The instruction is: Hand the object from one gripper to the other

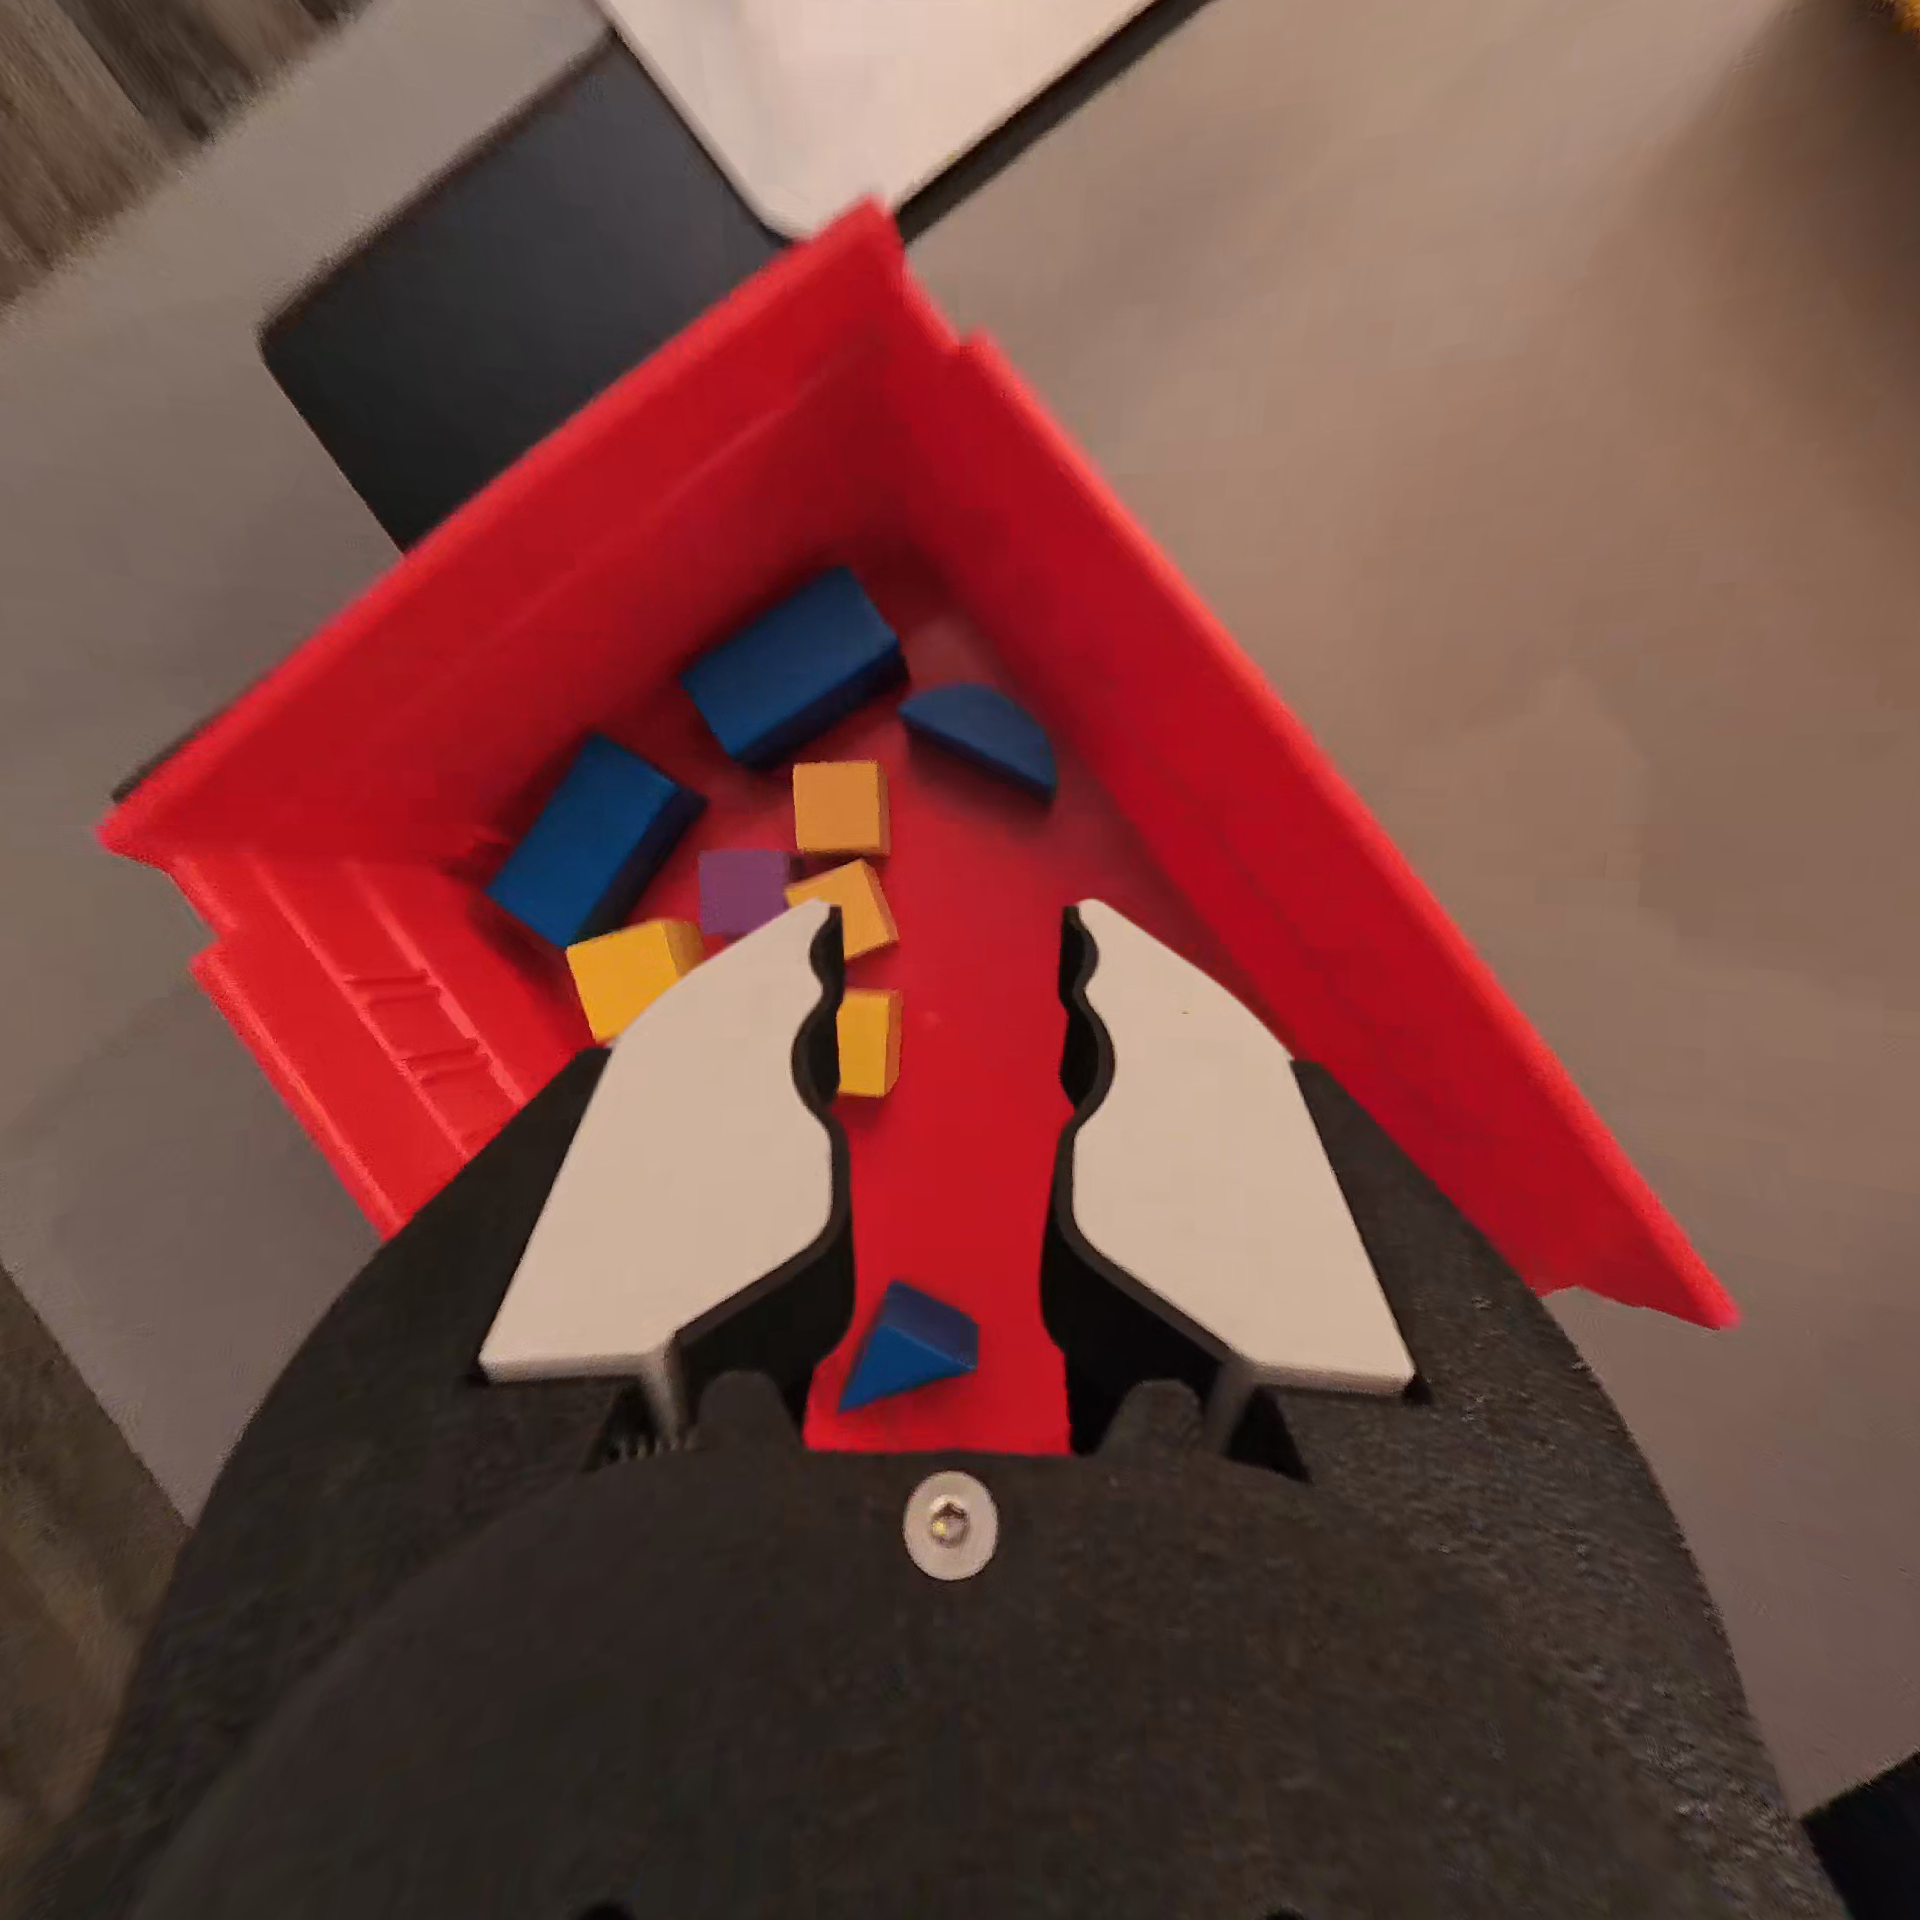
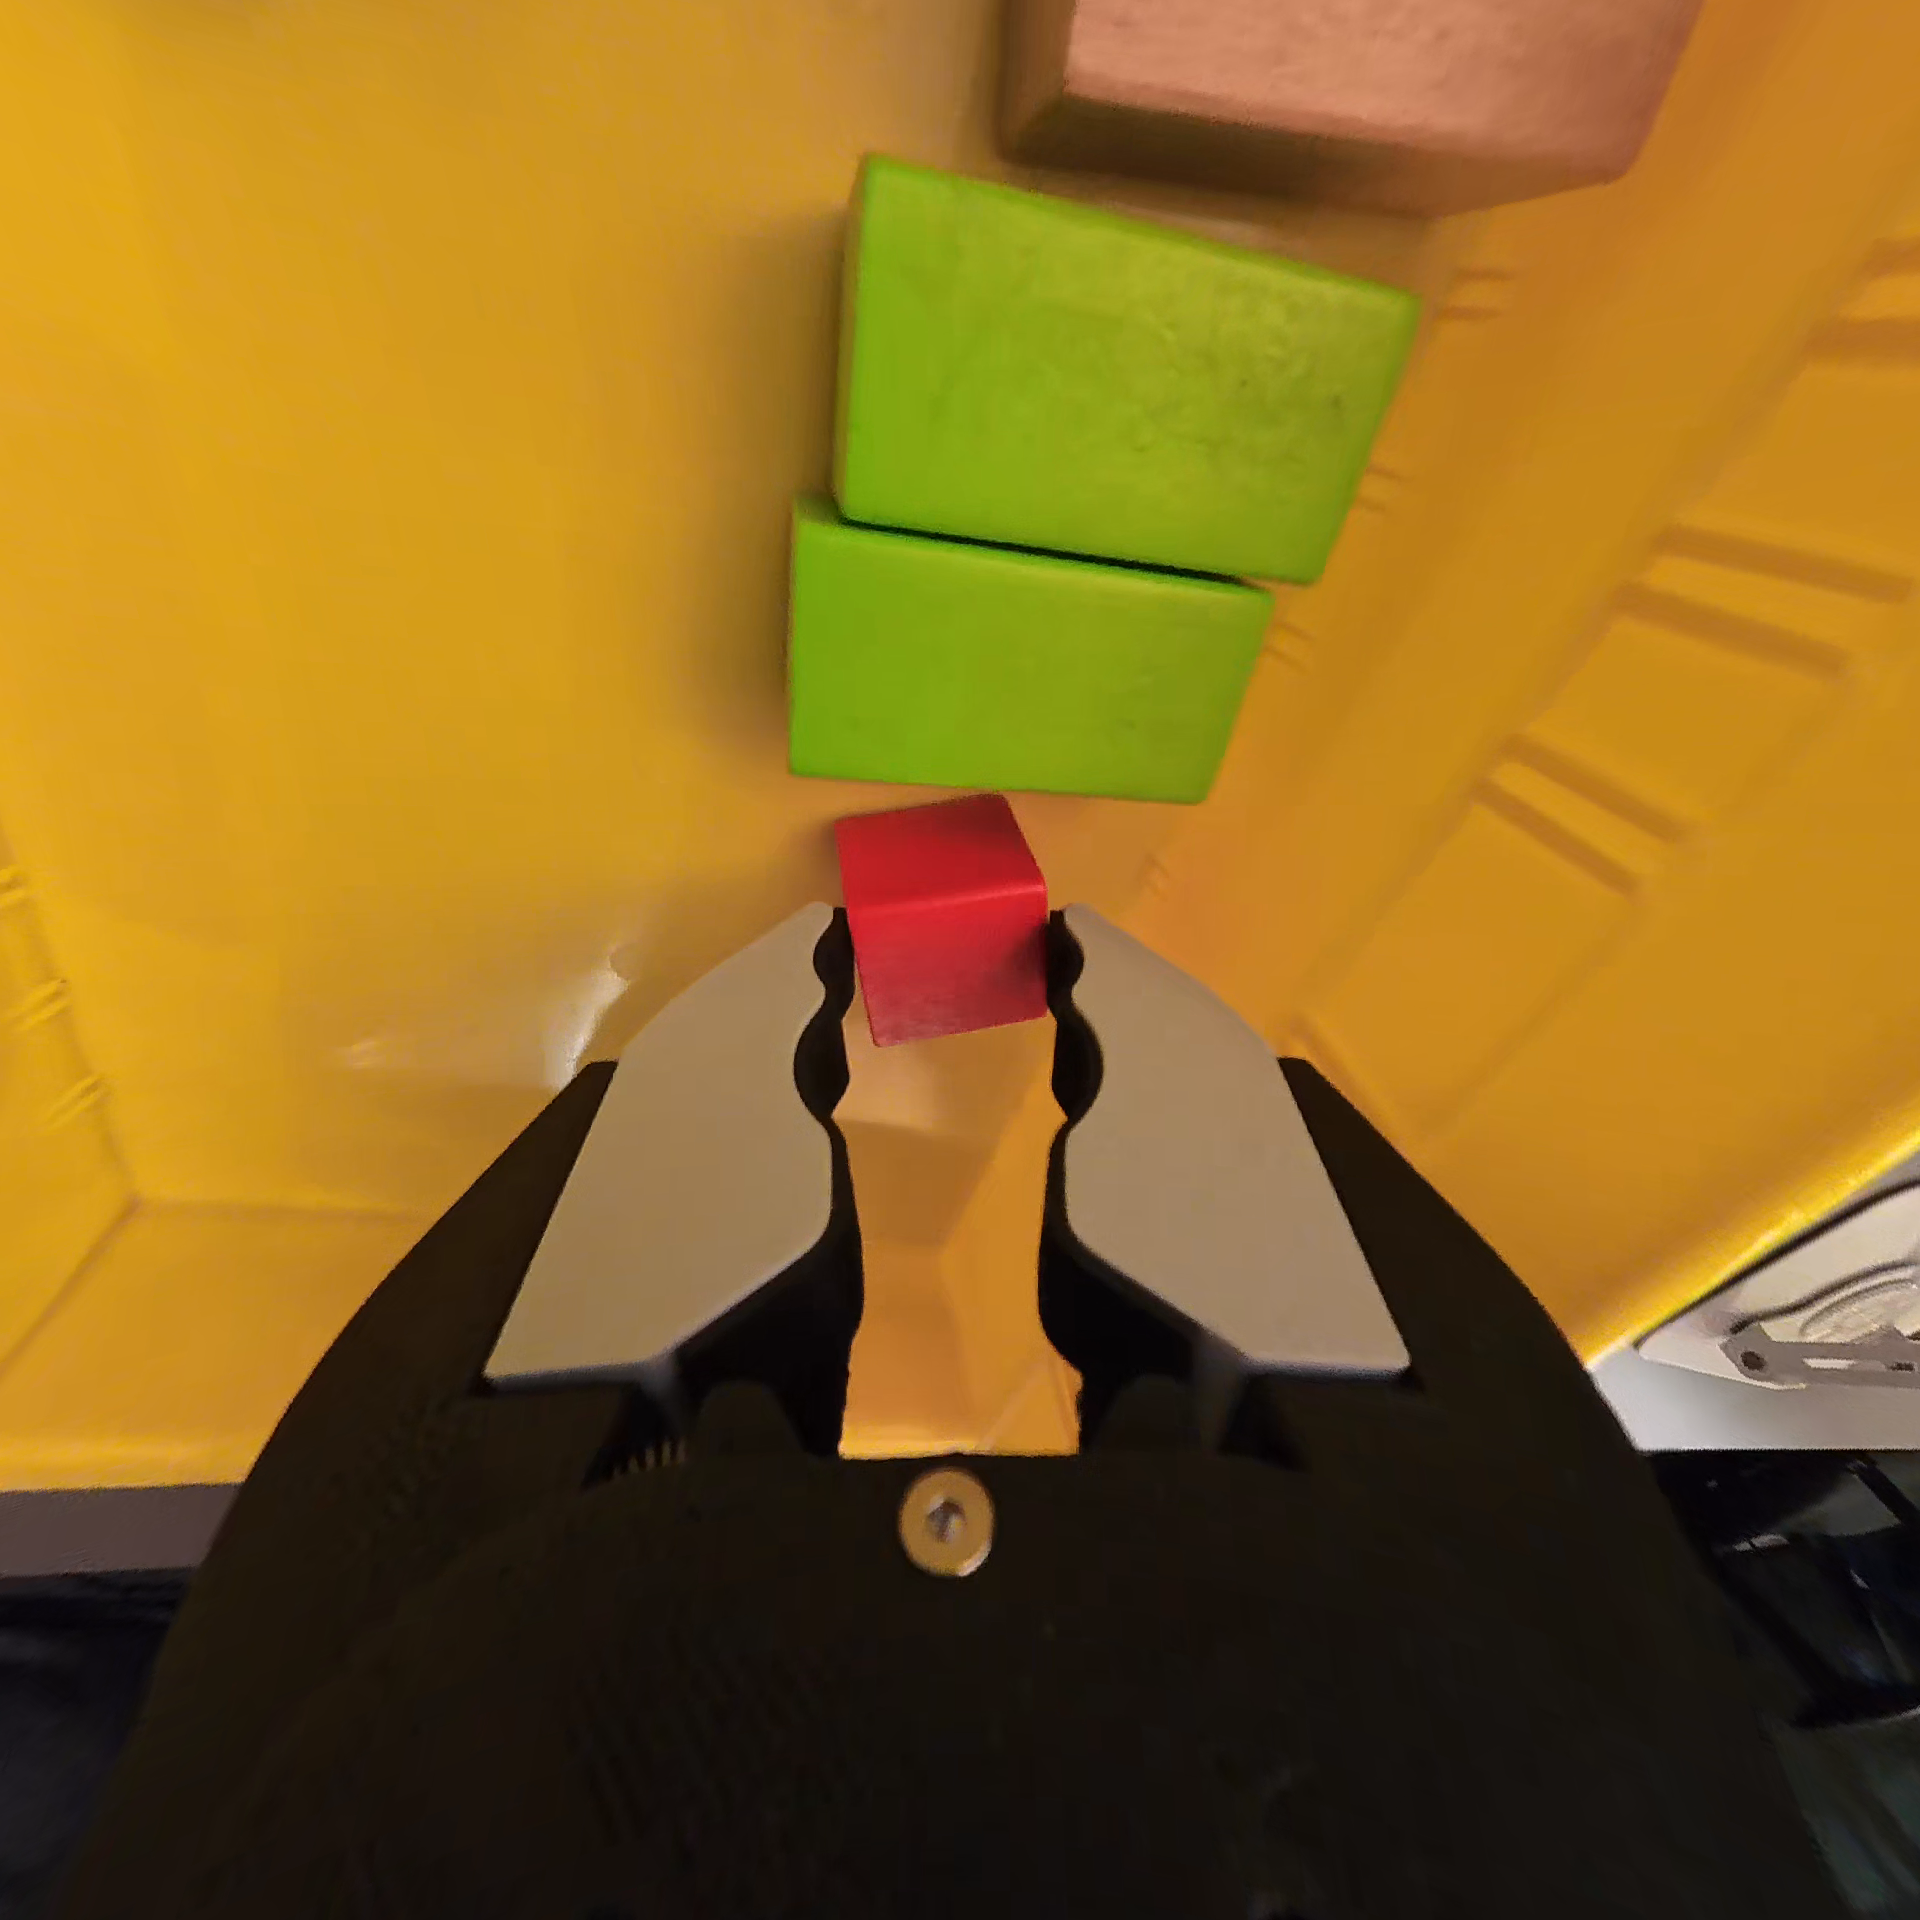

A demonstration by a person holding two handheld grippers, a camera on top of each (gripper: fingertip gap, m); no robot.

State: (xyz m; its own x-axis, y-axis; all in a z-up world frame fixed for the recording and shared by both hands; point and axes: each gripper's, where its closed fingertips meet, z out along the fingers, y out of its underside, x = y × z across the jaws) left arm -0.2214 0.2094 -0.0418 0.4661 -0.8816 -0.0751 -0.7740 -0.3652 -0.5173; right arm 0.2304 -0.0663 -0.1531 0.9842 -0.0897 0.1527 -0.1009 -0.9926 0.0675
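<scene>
Right now the right gripper point(image 2: 945, 914) pinches the red cube point(image 2: 943, 920) at its fingertips, lifted just over the yellow bin point(image 2: 416, 623); two green blocks point(image 2: 1039, 520) lie just beyond the cube. Left gripper point(image 1: 945, 914) hangs over the red bin point(image 1: 1195, 831), fingers apart, nothing held; blue and yellow blocks point(image 1: 790, 810) lie inside.
</scene>
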